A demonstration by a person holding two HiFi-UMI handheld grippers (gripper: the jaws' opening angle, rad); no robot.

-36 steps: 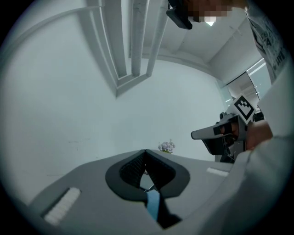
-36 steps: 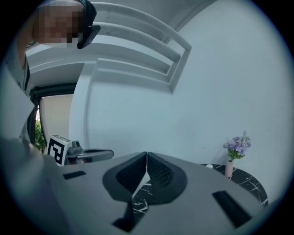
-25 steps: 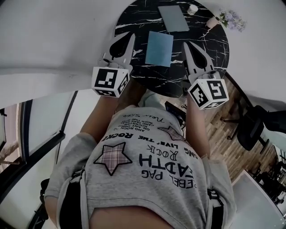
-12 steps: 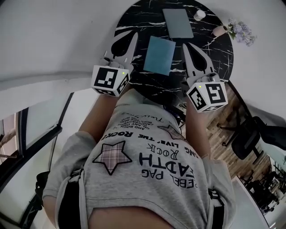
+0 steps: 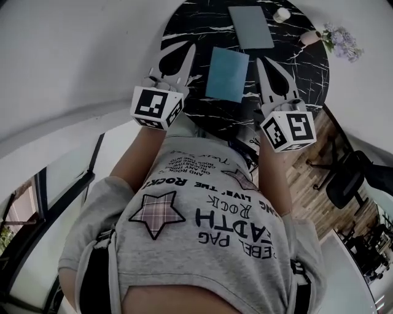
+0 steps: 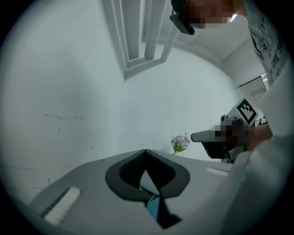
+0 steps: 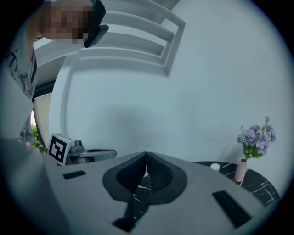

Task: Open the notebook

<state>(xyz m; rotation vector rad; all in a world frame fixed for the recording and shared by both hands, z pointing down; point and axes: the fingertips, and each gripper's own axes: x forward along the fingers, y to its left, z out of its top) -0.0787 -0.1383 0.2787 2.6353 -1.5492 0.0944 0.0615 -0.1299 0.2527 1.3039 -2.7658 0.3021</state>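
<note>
A closed blue notebook [image 5: 227, 75] lies flat on the round black marble table [image 5: 190, 18]. My left gripper [image 5: 189, 50] hangs just left of it, jaws shut with nothing between them. My right gripper [image 5: 260, 61] is just right of the notebook, also shut and empty. Both point away from the person, across the table. In the left gripper view, the left gripper's [image 6: 145, 150] tips meet, and the notebook [image 6: 148, 184] shows through the gap behind them. In the right gripper view, the right gripper's [image 7: 146, 153] pads touch, with marble below.
Farther back on the table lie a grey flat book or tablet [image 5: 250, 27] and a small white cup [image 5: 282, 13]. A vase of purple flowers [image 5: 336, 40] stands at the right rim. A dark chair [image 5: 345, 179] stands on the wooden floor to the right.
Both grippers have moved a little forward and lower beside the notebook, keeping their spacing. Their jaws stay shut. The notebook lies where it was, still closed.
</note>
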